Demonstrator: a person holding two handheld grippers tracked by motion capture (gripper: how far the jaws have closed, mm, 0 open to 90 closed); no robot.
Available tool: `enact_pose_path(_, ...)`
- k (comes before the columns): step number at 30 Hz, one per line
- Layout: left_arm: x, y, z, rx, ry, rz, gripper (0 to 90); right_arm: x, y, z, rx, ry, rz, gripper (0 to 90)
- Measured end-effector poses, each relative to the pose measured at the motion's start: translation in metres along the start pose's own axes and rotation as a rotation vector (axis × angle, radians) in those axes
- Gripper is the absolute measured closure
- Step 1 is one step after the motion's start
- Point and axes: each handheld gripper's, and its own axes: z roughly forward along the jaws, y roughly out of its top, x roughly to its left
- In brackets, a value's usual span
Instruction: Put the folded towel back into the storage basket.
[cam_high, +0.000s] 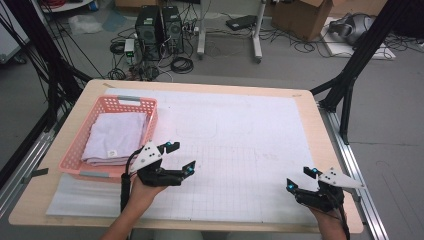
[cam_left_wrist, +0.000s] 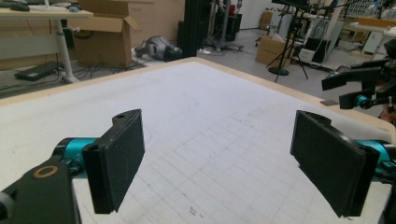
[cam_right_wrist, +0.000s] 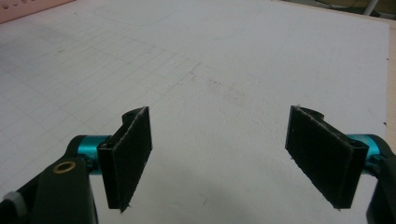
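Note:
A pink plastic basket (cam_high: 150, 107) sits at the table's left side with a folded pale lilac cloth (cam_high: 115, 137) inside it. My left gripper (cam_high: 181, 156) hovers just right of the basket's near corner, open, with nothing between its jaws; in the left gripper view the left gripper (cam_left_wrist: 224, 163) spans bare gridded mat. My right gripper (cam_high: 301, 178) is near the table's front right corner, open and empty; in the right gripper view the right gripper (cam_right_wrist: 224, 158) also looks over bare mat. The right gripper (cam_left_wrist: 362, 88) shows far off in the left gripper view.
A white gridded mat (cam_high: 240, 140) covers most of the wooden table (cam_high: 30, 200). A corner of the pink basket (cam_right_wrist: 28, 7) shows in the right gripper view. Computer towers (cam_high: 157, 30), cables and cardboard boxes (cam_high: 305, 17) lie on the floor beyond the table.

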Motion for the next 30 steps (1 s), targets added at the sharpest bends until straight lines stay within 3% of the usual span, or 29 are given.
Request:
enact_pose_path(13,0.002,-0.016,-0.003,0.018,0.024,-0.049,18.3,0.004,0.002,0.003,0.007,0.01,-0.018,21.9)
enact_pose_path(30,0.006,-0.021,-0.001,0.036,0.033,-0.054,18.4,0.002,0.0,0.004,0.014,0.014,-0.01,21.9)
